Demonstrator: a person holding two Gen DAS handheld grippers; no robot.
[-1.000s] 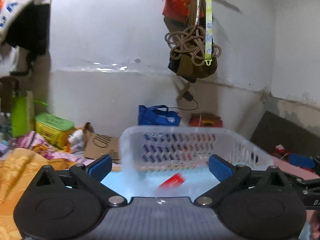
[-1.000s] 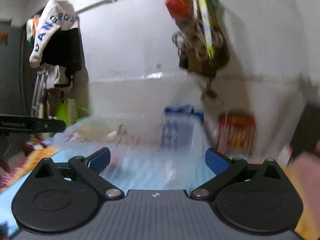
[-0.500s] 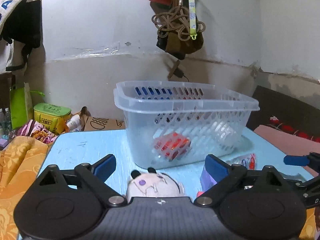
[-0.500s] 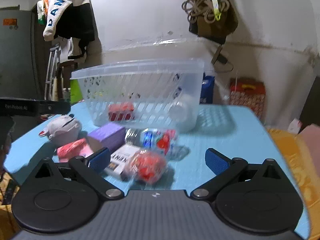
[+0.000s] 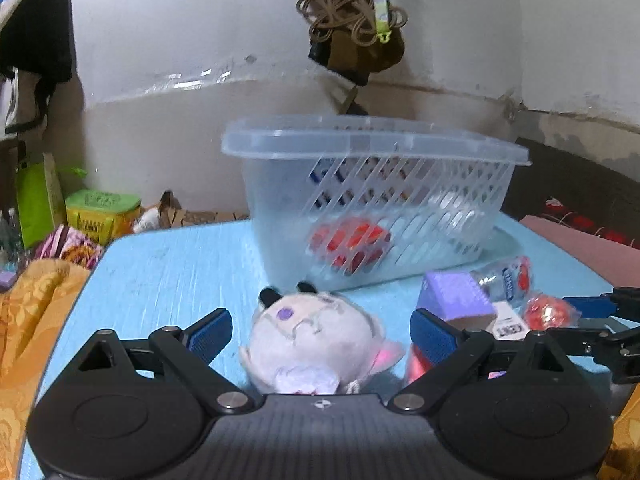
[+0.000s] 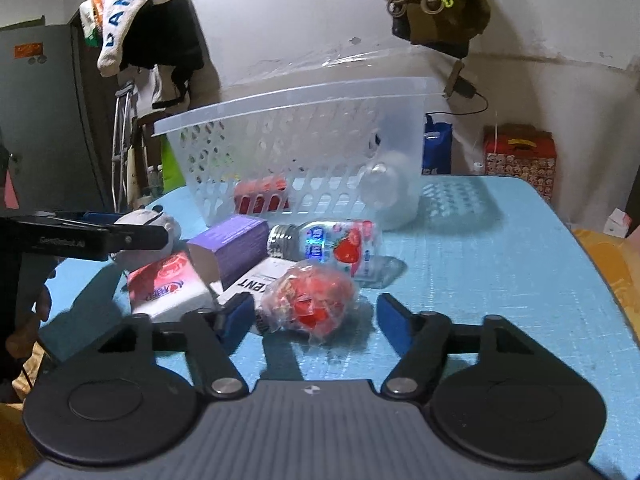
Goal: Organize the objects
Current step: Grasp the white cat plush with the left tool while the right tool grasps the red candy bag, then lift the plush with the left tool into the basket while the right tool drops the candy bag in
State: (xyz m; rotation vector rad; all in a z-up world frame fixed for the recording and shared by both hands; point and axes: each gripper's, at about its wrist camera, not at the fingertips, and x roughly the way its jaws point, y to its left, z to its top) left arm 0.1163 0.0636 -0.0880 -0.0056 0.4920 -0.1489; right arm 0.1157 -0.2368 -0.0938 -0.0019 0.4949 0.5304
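The left gripper [image 5: 320, 334] points forward and slightly down, its jaws spread wide with the blue pads at about 9 and 3 o'clock. The right gripper [image 6: 316, 318] tilts down likewise, and its jaws are closing, pads not yet pressing on anything. At 9 o'clock in the right wrist view, a hand [image 6: 24, 320] holds the left gripper's handle.

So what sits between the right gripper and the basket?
In the right wrist view, the right gripper, its jaws closing, has a clear-wrapped red packet between them, untouched. Beyond it lies a strawberry-label bottle on its side, then the basket.
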